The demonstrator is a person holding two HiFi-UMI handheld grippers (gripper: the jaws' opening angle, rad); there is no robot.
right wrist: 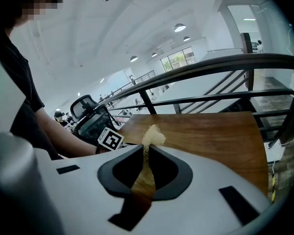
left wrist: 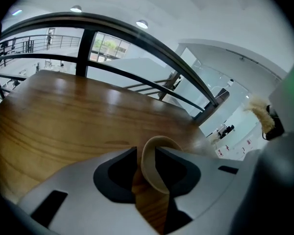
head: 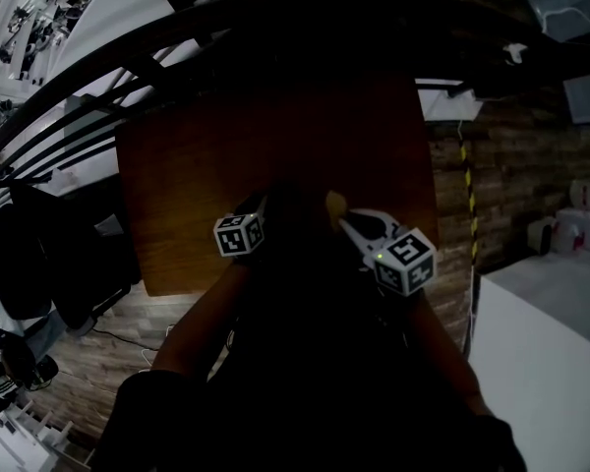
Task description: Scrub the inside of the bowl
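Our left gripper point(left wrist: 146, 152), jaws parted, straddles the bowl point(left wrist: 151, 169) rim. Just to its right, our right gripper point(right wrist: 147, 148) clamps the scrubber point(right wrist: 153, 135).

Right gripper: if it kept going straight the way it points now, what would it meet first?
Most likely the wooden tabletop. The right gripper, shut on the tan scrubber, looks low across bare wood, with the railing beyond the far edge. Nothing else shows in that line, though depth is unclear.

Grey hand-held gripper point(right wrist: 147, 150) has black inner pads point(right wrist: 121, 173).
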